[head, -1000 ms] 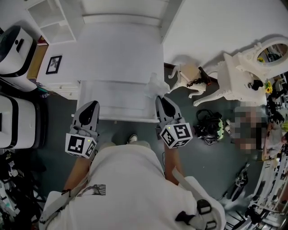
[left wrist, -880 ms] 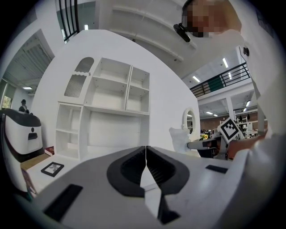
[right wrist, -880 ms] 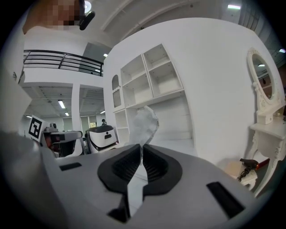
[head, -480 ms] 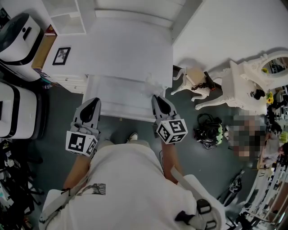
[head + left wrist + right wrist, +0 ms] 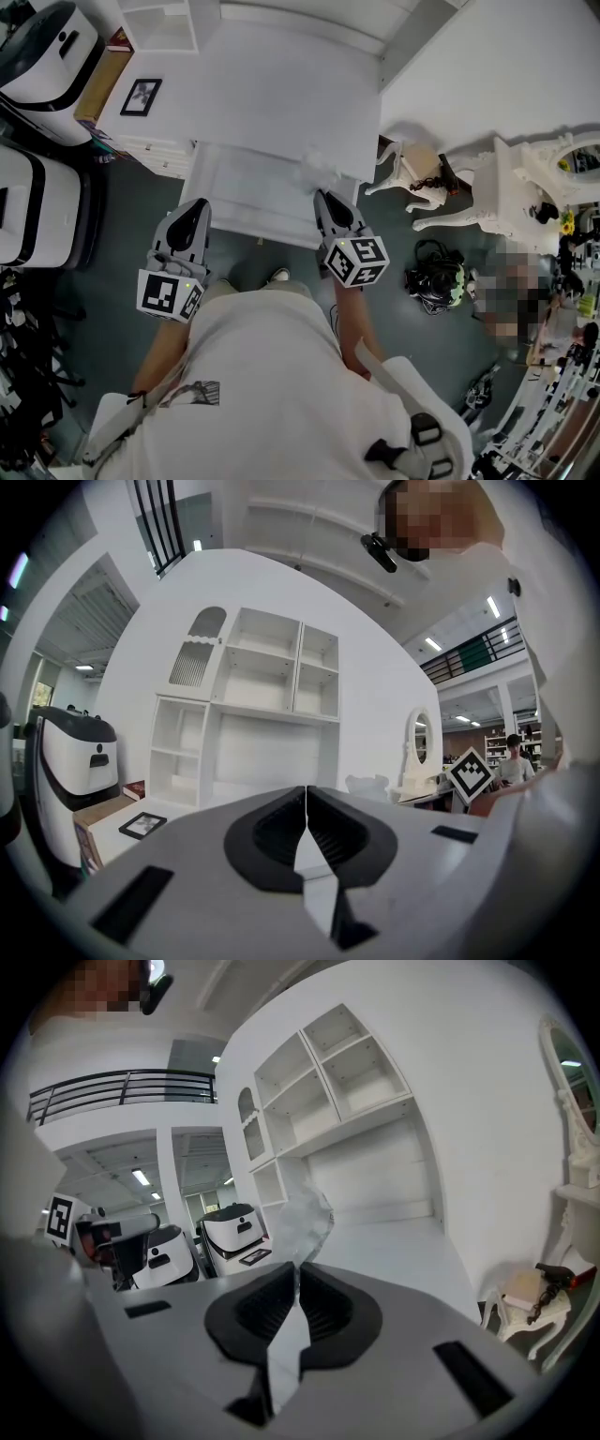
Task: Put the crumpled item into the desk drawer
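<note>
The crumpled item (image 5: 315, 170) is a wad of thin white material (image 5: 307, 1224), pinched between the jaws of my right gripper (image 5: 322, 196), which is shut on it. In the head view it hangs over the right side of the open white desk drawer (image 5: 246, 217), which is pulled out below the white desk top (image 5: 281, 94). My left gripper (image 5: 193, 208) sits at the drawer's front left corner. In the left gripper view the left gripper (image 5: 306, 790) has its jaws shut with nothing between them.
White shelves (image 5: 267, 691) rise at the back of the desk. Left of it stand white-and-black machines (image 5: 42, 42) and a framed picture (image 5: 140, 97). At the right are a white stool (image 5: 414, 167), a mirrored vanity (image 5: 534, 183) and a dark bag (image 5: 435, 277) on the floor.
Both grippers have moved forward toward the desk. The right one has carried the crumpled item from the drawer's right edge to just over its right side, a little lower.
</note>
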`<control>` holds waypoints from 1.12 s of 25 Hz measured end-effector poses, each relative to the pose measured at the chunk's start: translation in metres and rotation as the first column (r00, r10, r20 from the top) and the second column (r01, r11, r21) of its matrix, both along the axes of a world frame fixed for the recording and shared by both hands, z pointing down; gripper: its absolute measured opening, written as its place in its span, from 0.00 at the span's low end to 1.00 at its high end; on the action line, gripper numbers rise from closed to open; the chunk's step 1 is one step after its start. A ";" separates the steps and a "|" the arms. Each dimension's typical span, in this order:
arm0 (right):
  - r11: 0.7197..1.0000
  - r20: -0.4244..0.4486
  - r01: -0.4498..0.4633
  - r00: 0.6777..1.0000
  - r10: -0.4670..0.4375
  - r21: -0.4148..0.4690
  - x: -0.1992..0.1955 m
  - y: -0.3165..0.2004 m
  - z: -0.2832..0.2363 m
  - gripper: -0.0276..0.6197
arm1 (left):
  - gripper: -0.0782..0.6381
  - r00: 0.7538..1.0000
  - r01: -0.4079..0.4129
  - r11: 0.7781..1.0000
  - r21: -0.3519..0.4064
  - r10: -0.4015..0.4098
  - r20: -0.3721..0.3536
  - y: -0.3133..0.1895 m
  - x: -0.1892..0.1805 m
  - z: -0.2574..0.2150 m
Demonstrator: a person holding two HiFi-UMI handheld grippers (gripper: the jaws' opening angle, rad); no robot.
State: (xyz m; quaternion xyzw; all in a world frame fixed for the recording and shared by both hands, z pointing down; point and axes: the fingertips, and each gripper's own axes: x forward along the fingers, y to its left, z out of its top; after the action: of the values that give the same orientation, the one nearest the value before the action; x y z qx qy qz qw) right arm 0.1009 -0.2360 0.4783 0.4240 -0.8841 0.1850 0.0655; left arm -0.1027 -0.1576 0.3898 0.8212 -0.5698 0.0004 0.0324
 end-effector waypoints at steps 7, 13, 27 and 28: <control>0.998 -0.005 0.008 1.000 -0.008 -0.058 -0.007 -0.015 0.023 0.08 | 0.13 1.000 0.010 1.000 -0.002 -0.010 -0.003 -0.007 -0.004 -0.001; 0.992 -0.012 0.019 1.000 -0.021 -0.125 -0.017 -0.023 0.053 0.08 | 0.13 1.000 0.029 1.000 -0.001 -0.029 0.004 -0.007 -0.010 -0.005; 0.958 -0.079 0.036 0.995 -0.061 -0.284 -0.019 -0.036 0.133 0.08 | 0.13 0.998 0.058 0.995 -0.081 -0.057 0.011 -0.005 -0.011 0.017; 0.955 -0.087 0.036 0.994 -0.065 -0.294 -0.019 -0.036 0.139 0.08 | 0.13 0.998 0.060 0.995 -0.085 -0.060 0.011 -0.005 -0.011 0.018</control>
State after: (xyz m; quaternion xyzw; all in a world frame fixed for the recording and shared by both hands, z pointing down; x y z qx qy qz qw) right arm 0.0814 -0.2716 0.6169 0.3952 -0.8535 0.2914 0.1743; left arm -0.1141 -0.1621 0.4077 0.8015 -0.5938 0.0273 0.0648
